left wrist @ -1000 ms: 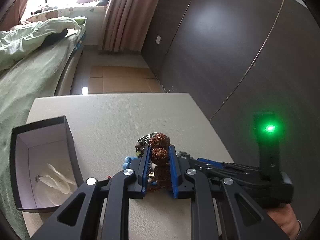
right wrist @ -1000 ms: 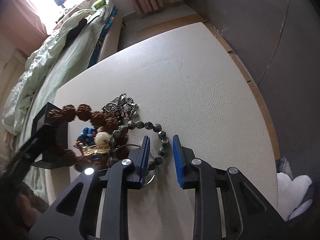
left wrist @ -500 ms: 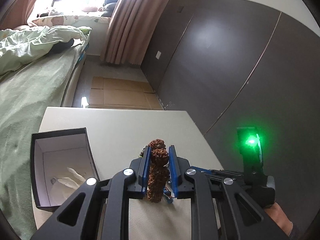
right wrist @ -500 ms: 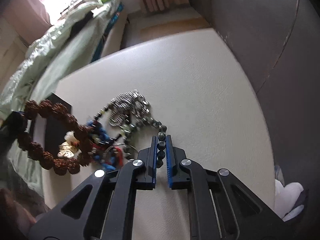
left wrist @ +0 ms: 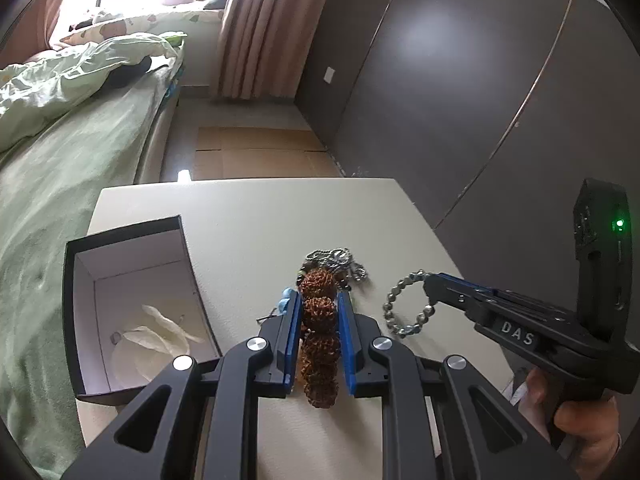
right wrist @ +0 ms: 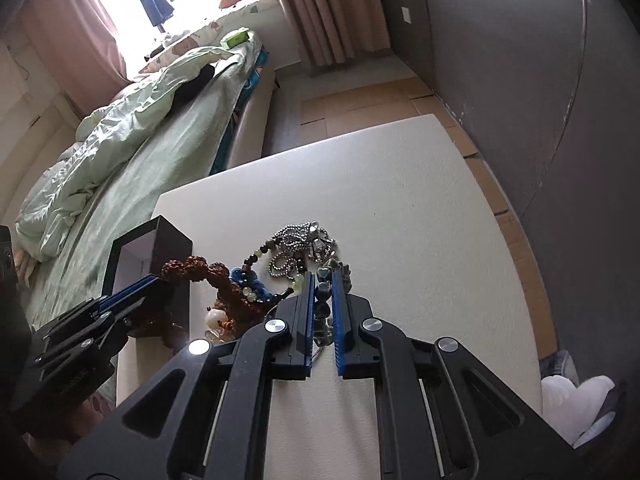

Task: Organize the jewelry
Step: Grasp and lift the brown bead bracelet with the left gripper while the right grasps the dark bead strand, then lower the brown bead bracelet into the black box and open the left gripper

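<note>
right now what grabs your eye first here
Two bracelets caught at once: the left gripper clamps a knobbly brown seed bracelet, and the right gripper holds a grey stone-bead bracelet. Left of them an open black box waits on the table.

Rough knobbly brown seed beads, shiny metal ball chain, matt pebbled tabletop.
</note>
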